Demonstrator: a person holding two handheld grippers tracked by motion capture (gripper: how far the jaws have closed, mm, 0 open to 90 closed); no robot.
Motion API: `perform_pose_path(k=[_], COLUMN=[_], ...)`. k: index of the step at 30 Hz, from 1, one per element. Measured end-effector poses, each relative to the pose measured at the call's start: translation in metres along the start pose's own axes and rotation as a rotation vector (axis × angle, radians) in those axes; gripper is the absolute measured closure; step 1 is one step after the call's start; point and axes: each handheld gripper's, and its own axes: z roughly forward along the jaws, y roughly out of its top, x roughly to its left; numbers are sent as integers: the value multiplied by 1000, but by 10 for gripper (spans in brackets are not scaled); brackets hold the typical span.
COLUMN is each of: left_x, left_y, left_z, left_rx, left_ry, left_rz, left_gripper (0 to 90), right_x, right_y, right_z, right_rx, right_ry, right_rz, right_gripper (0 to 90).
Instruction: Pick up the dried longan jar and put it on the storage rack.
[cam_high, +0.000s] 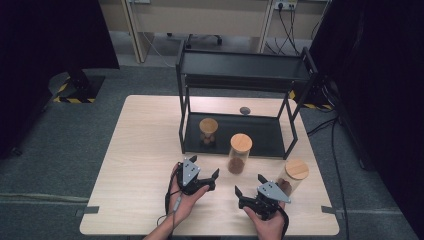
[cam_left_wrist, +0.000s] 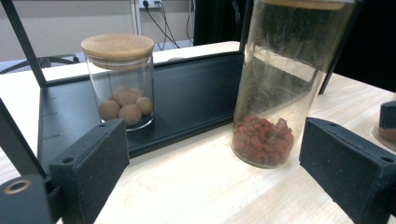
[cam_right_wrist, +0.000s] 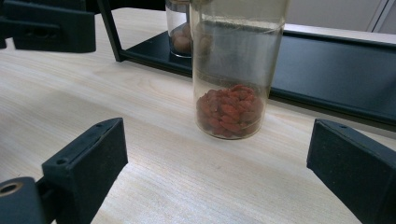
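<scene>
From above, the left gripper (cam_high: 216, 176) and right gripper (cam_high: 248, 187) both sit released on the counter (cam_high: 140, 150), flanking the tall jar (cam_high: 239, 153) standing just before the shelf (cam_high: 240, 131). In the left gripper view a careless jaw could tip that narrow jar (cam_left_wrist: 280, 93). In the right gripper view, it (cam_right_wrist: 232, 70) stands apart from either jaw, so a high grab risks toppling it.

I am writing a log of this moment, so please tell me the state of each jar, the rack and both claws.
Tall jar: upright on the table, lid on, red pieces at the bottom.
Short jar: upright on the rack's lower shelf, lid on, round brown pieces inside.
Right jar: upright on the table, lid on.
Rack: upright, nothing on its top shelf.
Left claw: open, holding nothing.
Right claw: open, holding nothing.
</scene>
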Motion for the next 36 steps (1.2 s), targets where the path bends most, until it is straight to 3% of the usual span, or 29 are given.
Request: perform_pose_path(k=[16, 36], left_x=[-5, -8], left_y=[-13, -27], left_z=[-13, -30], left_rx=[15, 34], left_ry=[-15, -34], left_rz=[1, -26], left_gripper=[79, 79], right_x=[0, 0], right_y=[0, 0], right_z=[0, 0], right_rx=[0, 0], right_ry=[0, -2], right_rz=[2, 2], right_gripper=[53, 53])
